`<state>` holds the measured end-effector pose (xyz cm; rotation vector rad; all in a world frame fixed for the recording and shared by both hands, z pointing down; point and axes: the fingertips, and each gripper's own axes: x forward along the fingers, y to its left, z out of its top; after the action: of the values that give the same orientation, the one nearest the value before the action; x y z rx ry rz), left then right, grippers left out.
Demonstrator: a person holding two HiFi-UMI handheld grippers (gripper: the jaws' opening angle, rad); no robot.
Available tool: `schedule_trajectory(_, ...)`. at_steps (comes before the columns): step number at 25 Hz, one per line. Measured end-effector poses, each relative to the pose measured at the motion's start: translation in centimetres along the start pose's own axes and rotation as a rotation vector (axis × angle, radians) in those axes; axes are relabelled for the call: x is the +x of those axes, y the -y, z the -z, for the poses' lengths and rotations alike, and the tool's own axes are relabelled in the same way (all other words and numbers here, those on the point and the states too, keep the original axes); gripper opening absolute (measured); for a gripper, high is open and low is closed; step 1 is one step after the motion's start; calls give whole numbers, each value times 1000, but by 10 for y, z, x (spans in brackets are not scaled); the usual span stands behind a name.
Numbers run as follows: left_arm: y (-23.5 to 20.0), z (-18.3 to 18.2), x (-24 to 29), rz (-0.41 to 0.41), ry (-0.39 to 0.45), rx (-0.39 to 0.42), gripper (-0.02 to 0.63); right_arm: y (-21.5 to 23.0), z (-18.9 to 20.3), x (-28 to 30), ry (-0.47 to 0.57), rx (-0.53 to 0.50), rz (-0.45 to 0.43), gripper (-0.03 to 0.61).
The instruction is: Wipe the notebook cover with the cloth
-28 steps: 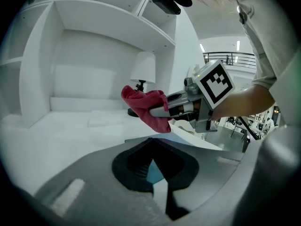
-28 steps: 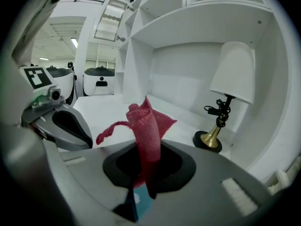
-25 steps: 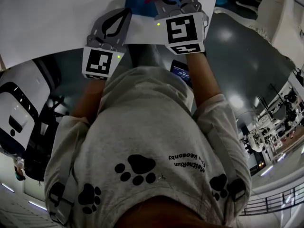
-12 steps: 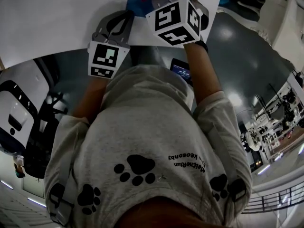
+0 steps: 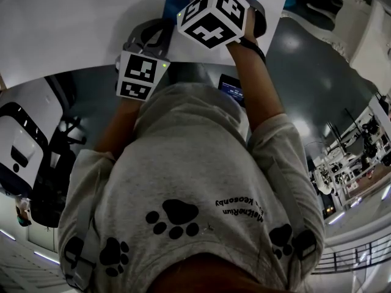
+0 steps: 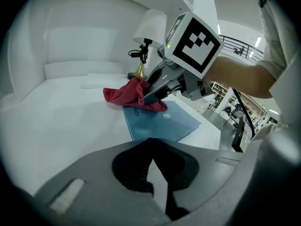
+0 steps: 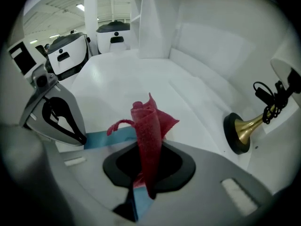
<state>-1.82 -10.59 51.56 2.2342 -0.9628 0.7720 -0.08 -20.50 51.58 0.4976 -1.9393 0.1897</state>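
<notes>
Between the jaws of the right gripper (image 7: 146,166) a red cloth (image 7: 149,126) is clenched. Its loose end stands up in a rolled fold in front of the camera, and a strip of blue shows under the jaws. From the left gripper view, this gripper tilts down onto the far end of the notebook (image 6: 162,121). The cloth is bunched there, partly on the blue cover and partly spilling over its far-left corner onto the white bench (image 6: 61,121). A marker cube (image 6: 195,44) sits on top of the right gripper, with the person's bare forearm (image 6: 240,72) behind it.

The notebook lies flat and closed on the bench, one corner pointing toward the bench's right edge. A small pale speck (image 6: 166,117) marks the cover just beside the cloth.

The left gripper (image 6: 150,142) sits at the near side of the notebook. Its dark jaws are closed tip to tip with nothing between them, and its nose is just short of the cover's near edge. Whether it rests on the bench cannot be told.

Beyond the cloth stands a lamp (image 6: 150,25) with a white shade, a brass stem and a dark round foot. A black clip and cable are on its stem. It is near the notebook's far end but apart from it.

In the head view both cubes are at the top of the frame, above the person's grey paw-print shirt (image 5: 183,182).
</notes>
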Motion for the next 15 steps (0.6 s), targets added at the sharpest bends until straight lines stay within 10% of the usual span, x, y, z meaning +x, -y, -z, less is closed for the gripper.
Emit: schedule_trajectory(15,-3,9,1,-5,-13,-35,-3,3,17,-3,-59,11,-56,48)
